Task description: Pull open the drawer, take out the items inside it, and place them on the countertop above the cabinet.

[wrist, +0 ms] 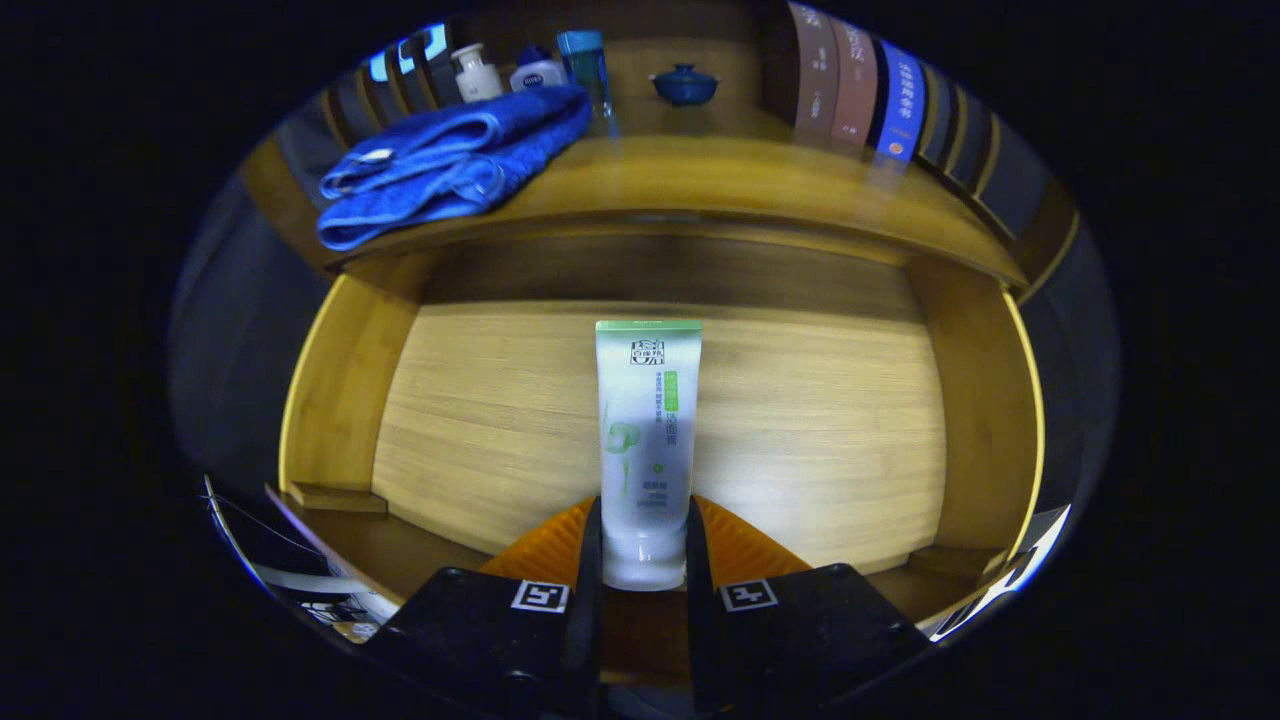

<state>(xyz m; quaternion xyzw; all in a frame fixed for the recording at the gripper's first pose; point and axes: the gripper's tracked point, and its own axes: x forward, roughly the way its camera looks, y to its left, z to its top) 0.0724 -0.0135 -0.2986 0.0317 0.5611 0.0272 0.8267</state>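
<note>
Your gripper (644,545) has both fingers pressed on the cap end of the white cosmetic tube (646,430), which lies in the open drawer (800,420). Its long axis runs away from you, crimped end far. Beyond it, on the countertop (720,170), a folded blue towel (450,160) lies far left. The fingers hide the cap's sides.

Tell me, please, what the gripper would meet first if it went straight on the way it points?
The gripper already clamps the white tube; straight ahead lies the open drawer's bare floor, probably met first, though depth is unclear.
</note>
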